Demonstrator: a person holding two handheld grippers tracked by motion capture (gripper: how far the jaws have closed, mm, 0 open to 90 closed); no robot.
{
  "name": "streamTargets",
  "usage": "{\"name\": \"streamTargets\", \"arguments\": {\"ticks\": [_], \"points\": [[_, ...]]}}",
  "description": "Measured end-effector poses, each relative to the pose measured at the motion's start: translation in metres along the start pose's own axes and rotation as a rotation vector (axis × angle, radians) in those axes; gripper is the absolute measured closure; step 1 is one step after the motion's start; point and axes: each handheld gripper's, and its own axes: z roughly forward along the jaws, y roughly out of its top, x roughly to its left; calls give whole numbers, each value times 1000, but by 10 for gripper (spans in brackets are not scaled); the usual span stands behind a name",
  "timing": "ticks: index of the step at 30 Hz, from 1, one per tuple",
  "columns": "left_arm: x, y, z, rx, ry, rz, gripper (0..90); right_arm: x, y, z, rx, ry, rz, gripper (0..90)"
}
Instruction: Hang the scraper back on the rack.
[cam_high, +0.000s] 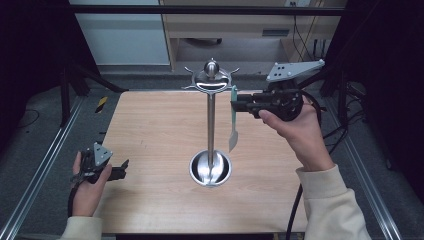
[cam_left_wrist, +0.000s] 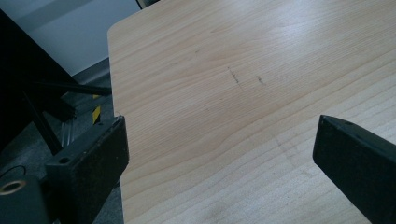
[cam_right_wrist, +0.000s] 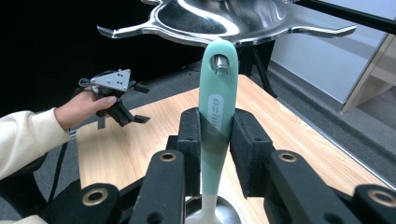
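Observation:
A steel utensil stand rises from a round base on the wooden table, its pole ending in a hooked top plate. My right gripper is shut on the mint-green handle of a utensil that hangs blade-down just right of the pole. The handle's top hole sits on a hook under the top plate. My left gripper stands open at the table's left front edge, nothing between its fingers.
Metal rails run along both sides of the table. A wooden bench and cables stand beyond the far edge. Bare wood lies all around the stand's base.

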Motion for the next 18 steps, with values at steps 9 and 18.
{"name": "streamTargets", "arguments": {"ticks": [9,18], "points": [[-1,-1,1,6,-1,3,33,1,-5,-4,-47,1,12,622],[-1,-1,2,9,-5,6,33,4,-25,-24,-63,-162,2,399]]}}
